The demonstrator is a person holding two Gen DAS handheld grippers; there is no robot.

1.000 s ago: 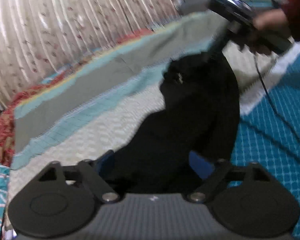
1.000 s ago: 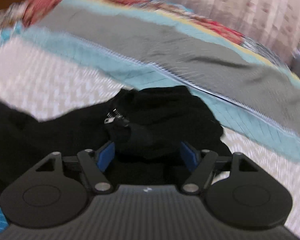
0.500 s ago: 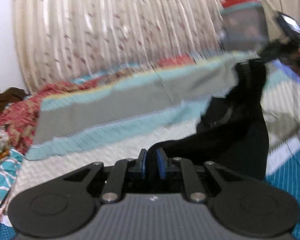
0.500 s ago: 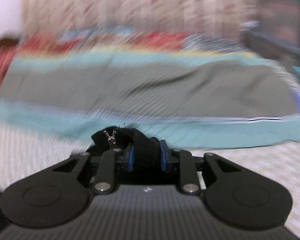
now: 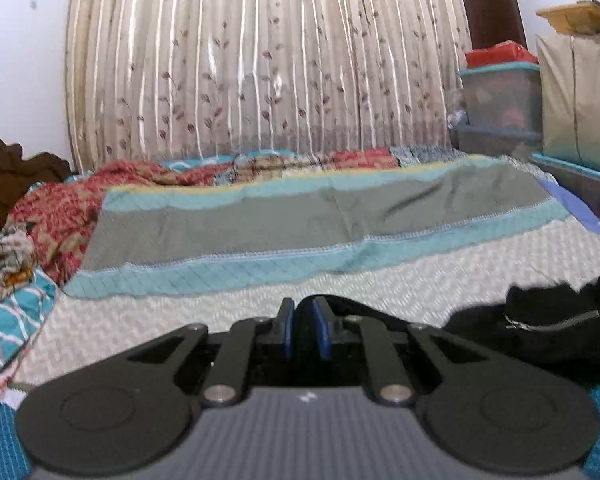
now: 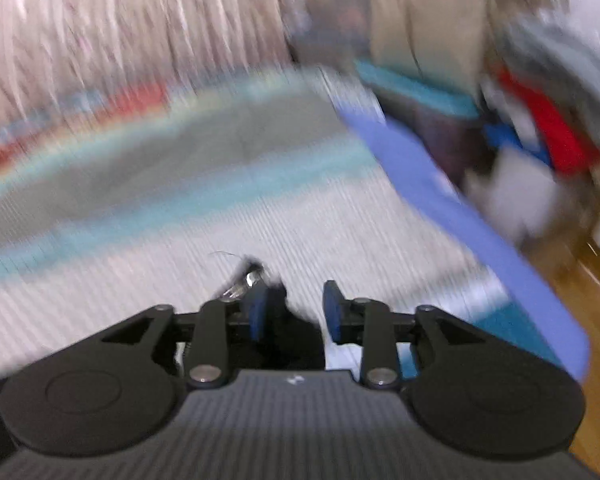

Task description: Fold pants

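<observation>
A: What is the left gripper [image 5: 303,326] doing?

B: Its two blue pads are pressed nearly together. There is black cloth right there, so it looks like it pinches an edge of the pants [image 5: 540,332]. The rest of the pants stretch off to the right in a dark heap on the bed [image 5: 140,320], with a zipper showing.

A: And the right gripper [image 6: 296,312]?

B: Its jaws are opening. There is a gap between the blue pads. Black cloth and a shiny zipper pull [image 6: 248,278] sit against the left pad. The other pad touches nothing.

A: What is under them?

B: A white quilt, then a blue and grey blanket [image 5: 300,216] lying flat farther back. Red patterned cloth [image 5: 60,216] is bunched at the far left.

A: And behind the bed?

B: A cream curtain [image 5: 260,60] with little leaves. Plastic boxes [image 5: 500,92] are stacked on the right. The right picture is very blurry.
</observation>
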